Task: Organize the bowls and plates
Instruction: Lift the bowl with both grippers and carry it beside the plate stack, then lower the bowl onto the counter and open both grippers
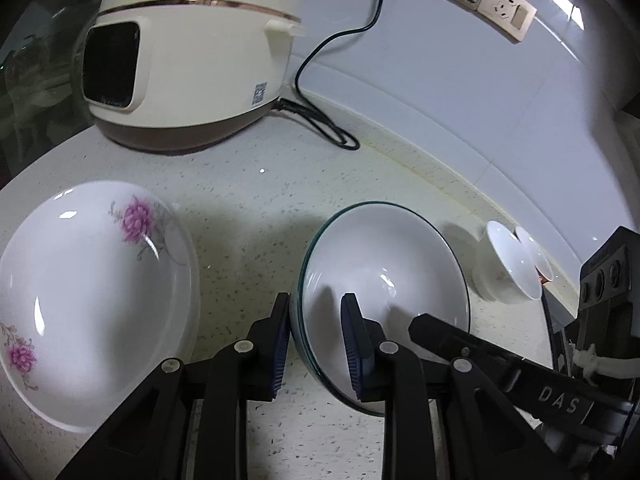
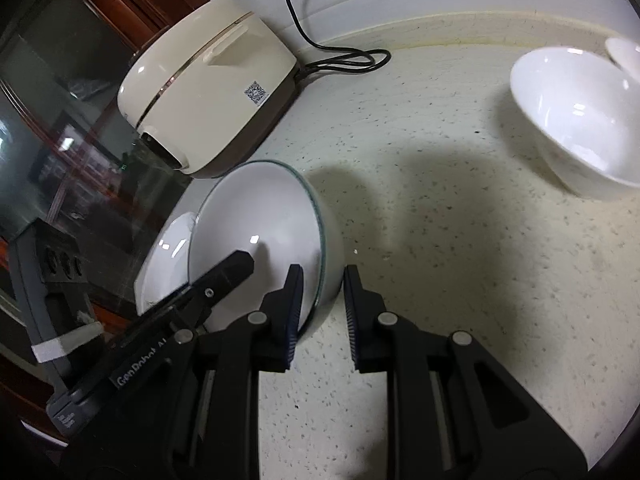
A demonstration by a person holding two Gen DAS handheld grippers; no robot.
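1. On the speckled countertop [image 1: 248, 216] I hold the green-rimmed bowl [image 1: 384, 256] with both tongs, one on each side of its rim.
2. My left gripper [image 1: 316, 344] is narrowed onto the near rim: one blue pad [image 1: 354, 344] sits inside the bowl, the other outside against its wall. It grips that bowl.
3. My right gripper [image 2: 322, 312] is likewise nearly closed on the same bowl [image 2: 260, 224], with one pad inside the rim and the other outside the wall.
4. The bowl is tilted toward the cameras. Whether its foot touches the counter I cannot tell; my own fingers cover it.
5. The flowered plate [image 1: 92, 300] lies just beside the bowl on the left, a narrow strip of counter between them. Its near edge is cut off by my left gripper's frame.
6. Two white bowls [image 1: 512, 264] stand near the wall on the right, one behind the other, well apart from the held bowl. In the right wrist view the nearer one [image 2: 576, 120] is blurred.
7. The rice cooker [image 1: 192, 60] stands at the back left, its cord [image 1: 320, 120] looped on the counter behind it.
8. Open counter lies between the cooker, the held bowl and the white bowls.
9. The counter's left edge borders a dark glass cabinet [image 2: 52, 128]; its contents are indistinct.
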